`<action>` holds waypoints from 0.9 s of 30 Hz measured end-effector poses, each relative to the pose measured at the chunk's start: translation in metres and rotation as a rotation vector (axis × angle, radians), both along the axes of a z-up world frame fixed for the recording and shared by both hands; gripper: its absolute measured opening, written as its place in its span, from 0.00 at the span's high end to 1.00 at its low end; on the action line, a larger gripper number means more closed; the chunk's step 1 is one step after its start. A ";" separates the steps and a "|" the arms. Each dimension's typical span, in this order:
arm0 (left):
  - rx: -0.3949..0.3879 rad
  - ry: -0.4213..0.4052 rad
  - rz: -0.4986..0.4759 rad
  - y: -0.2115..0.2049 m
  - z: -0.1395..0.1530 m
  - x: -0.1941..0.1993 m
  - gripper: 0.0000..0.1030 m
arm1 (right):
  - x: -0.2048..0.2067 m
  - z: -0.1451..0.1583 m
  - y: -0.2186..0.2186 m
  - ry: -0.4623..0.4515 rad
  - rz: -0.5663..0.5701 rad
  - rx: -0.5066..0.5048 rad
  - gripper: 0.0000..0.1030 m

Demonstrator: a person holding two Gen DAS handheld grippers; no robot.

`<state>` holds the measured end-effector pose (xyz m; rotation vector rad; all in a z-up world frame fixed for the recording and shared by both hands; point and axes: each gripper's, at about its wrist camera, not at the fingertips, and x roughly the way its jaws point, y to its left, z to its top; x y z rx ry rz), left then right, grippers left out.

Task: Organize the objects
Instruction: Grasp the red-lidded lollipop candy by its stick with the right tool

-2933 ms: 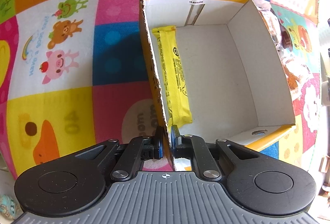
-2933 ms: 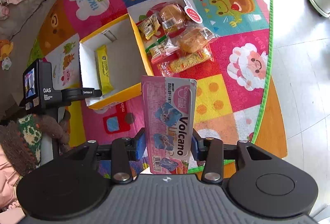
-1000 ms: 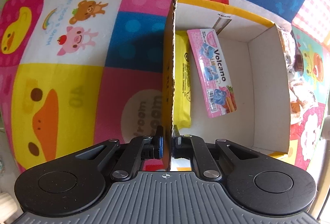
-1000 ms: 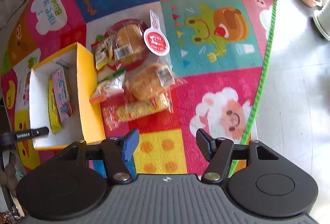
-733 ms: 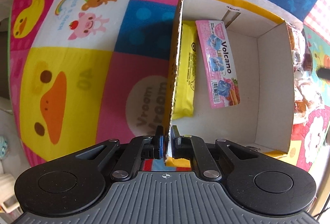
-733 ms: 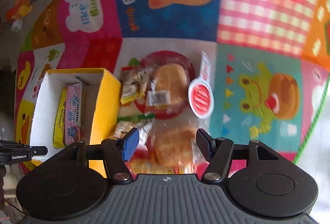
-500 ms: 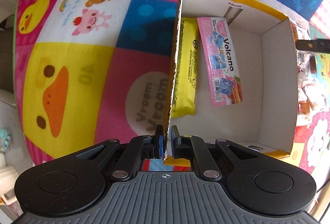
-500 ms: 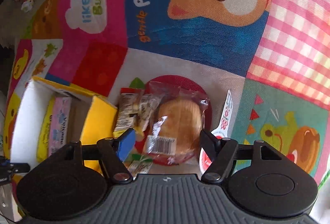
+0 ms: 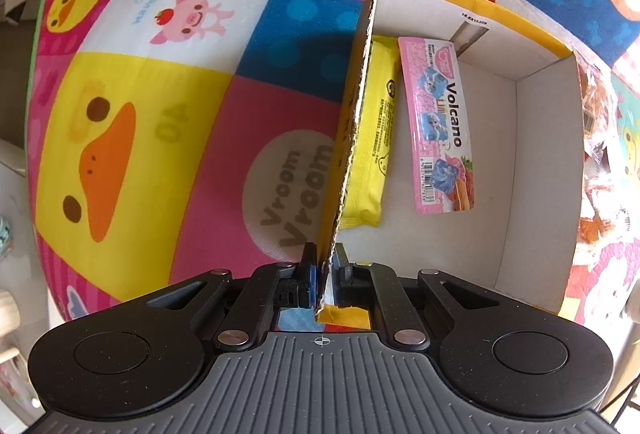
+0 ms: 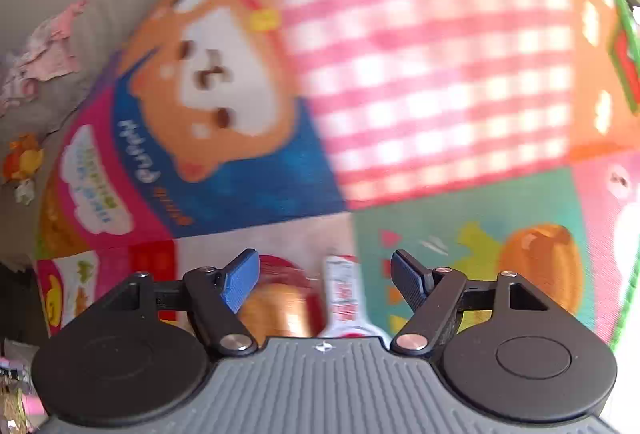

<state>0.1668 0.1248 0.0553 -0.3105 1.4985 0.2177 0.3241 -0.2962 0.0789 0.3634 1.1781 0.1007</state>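
My left gripper (image 9: 323, 266) is shut on the near corner of the left wall of a yellow cardboard box (image 9: 352, 122) with a white inside. In the box lie a yellow snack bar (image 9: 370, 150) and a pink "Volcano" packet (image 9: 440, 130) side by side. My right gripper (image 10: 324, 274) is open and empty, low over the play mat. Between its fingers, blurred, I see a wrapped bun on a red plate (image 10: 276, 310) and a white-and-red tag (image 10: 344, 298).
A colourful cartoon play mat (image 9: 160, 114) covers the floor. Several wrapped snacks (image 9: 600, 138) lie just right of the box. A grey sofa with small toys (image 10: 48, 54) stands at the far left in the right wrist view.
The right gripper let go of the pink Volcano packet into the box, then swung right and down over the bun and tag. The left gripper kept hold of the box wall.
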 end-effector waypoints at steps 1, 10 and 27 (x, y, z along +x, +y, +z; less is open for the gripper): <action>-0.004 -0.001 0.004 0.001 0.000 -0.001 0.91 | -0.003 -0.007 -0.005 0.019 0.013 0.007 0.29; -0.008 0.004 0.006 -0.003 0.000 -0.003 0.91 | -0.021 -0.036 0.043 0.112 0.287 -0.072 0.29; -0.001 -0.012 -0.018 -0.005 0.002 -0.006 0.91 | -0.025 -0.058 0.049 0.175 0.328 -0.176 0.29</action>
